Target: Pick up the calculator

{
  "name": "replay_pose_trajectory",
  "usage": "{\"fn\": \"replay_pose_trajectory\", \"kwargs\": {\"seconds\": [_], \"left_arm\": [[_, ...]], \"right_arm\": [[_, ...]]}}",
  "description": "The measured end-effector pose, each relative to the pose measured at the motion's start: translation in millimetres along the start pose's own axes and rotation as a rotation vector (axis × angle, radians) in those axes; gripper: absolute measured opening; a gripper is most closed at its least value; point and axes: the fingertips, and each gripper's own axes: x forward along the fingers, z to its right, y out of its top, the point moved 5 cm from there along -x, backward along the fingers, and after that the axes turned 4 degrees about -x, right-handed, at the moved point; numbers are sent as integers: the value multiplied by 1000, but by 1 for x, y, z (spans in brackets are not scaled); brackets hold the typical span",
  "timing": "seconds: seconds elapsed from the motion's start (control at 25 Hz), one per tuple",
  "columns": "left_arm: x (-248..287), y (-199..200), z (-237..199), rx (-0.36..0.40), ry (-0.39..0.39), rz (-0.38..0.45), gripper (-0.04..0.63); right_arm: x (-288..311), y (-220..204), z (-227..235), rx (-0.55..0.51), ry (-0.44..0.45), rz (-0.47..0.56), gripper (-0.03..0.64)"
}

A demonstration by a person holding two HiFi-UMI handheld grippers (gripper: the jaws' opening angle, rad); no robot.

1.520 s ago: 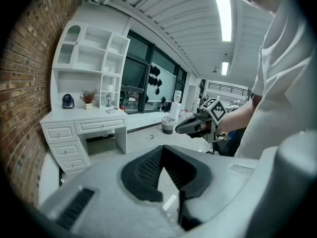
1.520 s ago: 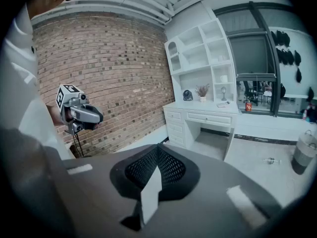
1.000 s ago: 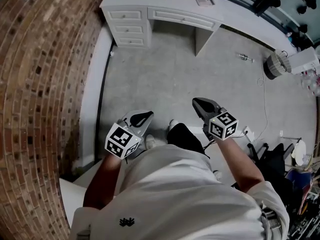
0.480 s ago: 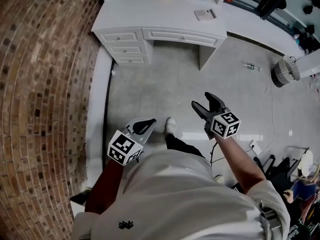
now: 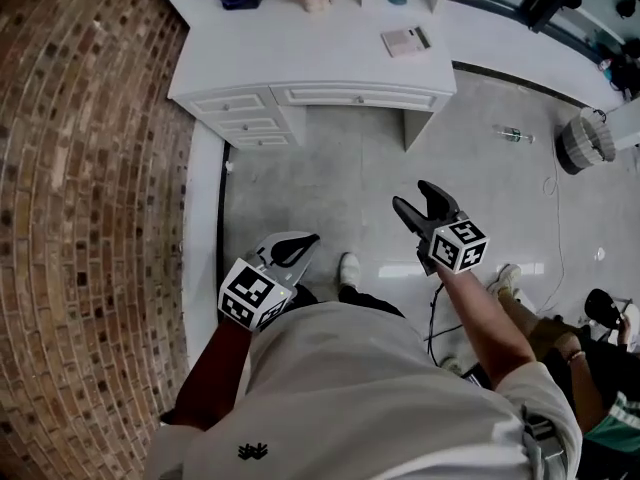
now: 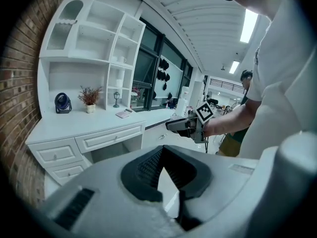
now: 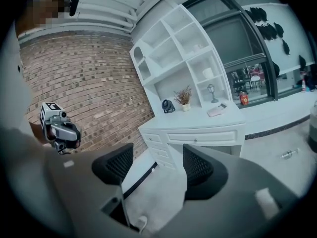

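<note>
Step one: get close to the desk

The calculator lies flat on the white desk, far from both grippers. The right gripper is wide, closing a little, with nothing in it. The left gripper is closed and empty. Best to step near first, then come down over it with wide jaws.

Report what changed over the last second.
The person stepped toward the white desk, carrying both grippers closer. The right gripper opened from shut; its fingers are now closing slightly, nothing between them. The left gripper stayed shut and empty; the calculator stayed on the desk.
</note>
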Motion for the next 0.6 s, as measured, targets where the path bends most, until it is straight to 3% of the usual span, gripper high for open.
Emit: {"fn": "replay_pose_trajectory", "kwargs": {"seconds": [0.24, 0.6], "left_arm": [[29, 25, -42, -7, -43, 19, 6], [58, 77, -159, 36, -166, 27, 6]], "right_arm": [[36, 15, 28, -13, -30, -20, 325], [108, 67, 56, -16, -153, -28, 321]]}}
